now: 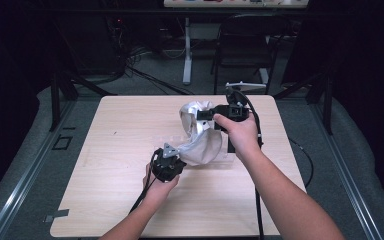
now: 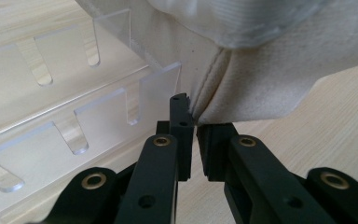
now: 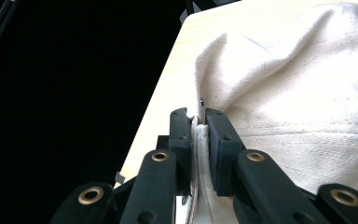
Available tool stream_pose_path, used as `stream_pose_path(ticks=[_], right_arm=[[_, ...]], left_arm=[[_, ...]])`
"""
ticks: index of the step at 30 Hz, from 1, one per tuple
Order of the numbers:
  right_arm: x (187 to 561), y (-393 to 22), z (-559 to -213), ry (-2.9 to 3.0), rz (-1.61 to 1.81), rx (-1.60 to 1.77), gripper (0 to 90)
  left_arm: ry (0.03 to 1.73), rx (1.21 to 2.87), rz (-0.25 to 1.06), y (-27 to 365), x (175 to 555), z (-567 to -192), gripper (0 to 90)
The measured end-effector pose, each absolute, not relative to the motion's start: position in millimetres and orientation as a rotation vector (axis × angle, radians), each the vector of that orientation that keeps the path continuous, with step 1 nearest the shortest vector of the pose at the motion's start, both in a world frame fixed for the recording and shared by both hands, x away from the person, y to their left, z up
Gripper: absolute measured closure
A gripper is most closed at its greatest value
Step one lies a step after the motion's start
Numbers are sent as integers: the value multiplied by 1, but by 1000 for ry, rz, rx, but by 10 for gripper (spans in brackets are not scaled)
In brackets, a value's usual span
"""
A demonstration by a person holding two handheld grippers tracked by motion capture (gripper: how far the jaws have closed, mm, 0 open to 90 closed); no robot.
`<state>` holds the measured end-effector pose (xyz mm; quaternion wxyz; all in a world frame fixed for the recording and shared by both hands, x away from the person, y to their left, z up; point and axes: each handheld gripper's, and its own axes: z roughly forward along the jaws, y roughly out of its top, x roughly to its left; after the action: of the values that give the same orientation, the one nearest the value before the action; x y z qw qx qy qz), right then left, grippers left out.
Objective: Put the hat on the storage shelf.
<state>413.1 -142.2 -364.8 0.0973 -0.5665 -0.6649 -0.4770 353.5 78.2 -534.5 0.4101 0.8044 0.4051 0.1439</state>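
Off-white cloth bag [image 1: 200, 135], plain woven canvas, no print, with a stitched seam. Clear colourless slotted acrylic rack [image 2: 51, 116] beside it on a pale wood-grain counter [image 1: 115, 150]. Left tongs [image 2: 192, 135] and right tongs [image 3: 199, 140] are matte black with brass-coloured rivets; floor beyond is grey carpet [image 1: 25, 150], surroundings dark.

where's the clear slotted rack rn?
In the left gripper view, the clear slotted rack lies on the table, left of the left gripper, against the cloth bag.

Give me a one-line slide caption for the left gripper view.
Left gripper pinching the seamed corner of a cream cloth bag beside a clear slotted acrylic rack.
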Motion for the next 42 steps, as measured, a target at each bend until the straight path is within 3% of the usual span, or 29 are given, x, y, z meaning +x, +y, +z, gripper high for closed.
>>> stream_pose_path(ticks=[16, 23, 29, 42], right_arm=[[411, -142, -364, -1963, -1427, -1672, 814], [411, -142, -365, -1963, -1431, -1673, 813], [411, -143, -365, -1961, -1434, -1678, 812], [410, -145, -364, -1972, -1436, -1691, 807]], left_arm=[[1021, 2015, 367, 79, 352, -534, 800], [1016, 1986, 366, 87, 345, -531, 618], [983, 1965, 386, 102, 330, -528, 553], [933, 1993, 417, 135, 307, -524, 532]])
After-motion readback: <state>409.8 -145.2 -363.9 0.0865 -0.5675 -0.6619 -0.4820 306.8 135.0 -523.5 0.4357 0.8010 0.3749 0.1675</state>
